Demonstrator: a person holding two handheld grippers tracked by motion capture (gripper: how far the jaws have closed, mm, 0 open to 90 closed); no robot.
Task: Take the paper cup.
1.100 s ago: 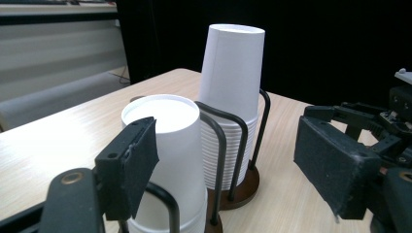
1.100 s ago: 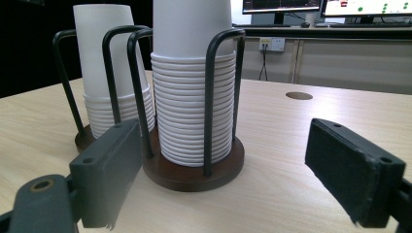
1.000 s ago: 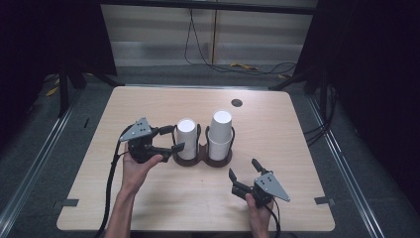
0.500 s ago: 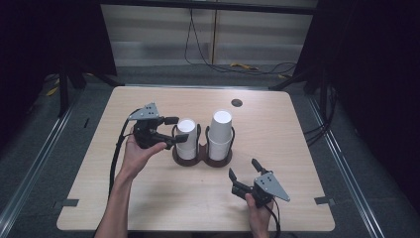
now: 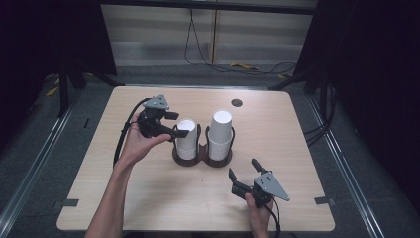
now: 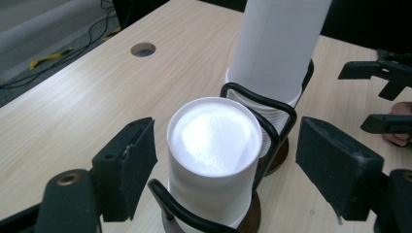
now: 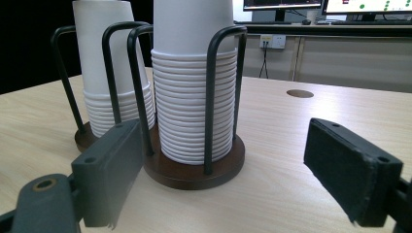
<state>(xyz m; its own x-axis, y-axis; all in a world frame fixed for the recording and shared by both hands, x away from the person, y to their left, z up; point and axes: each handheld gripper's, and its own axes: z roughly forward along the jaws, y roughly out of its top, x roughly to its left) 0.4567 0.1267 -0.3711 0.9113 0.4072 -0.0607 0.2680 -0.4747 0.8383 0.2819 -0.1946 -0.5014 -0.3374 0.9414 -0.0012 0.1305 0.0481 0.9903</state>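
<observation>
Light wooden tabletop [image 5: 148, 198] with a cup holder at its middle

The tabletop is pale wood grain with rounded corners, and a small round hole [image 5: 236, 103] sits near its far edge. On it stands a dark cup holder [image 5: 202, 157] with two round bases joined side by side and black wire uprights. Each base carries a stack of white paper cups, upside down: the left stack [image 5: 186, 140] is shorter, the right stack [image 5: 220, 135] taller.
</observation>
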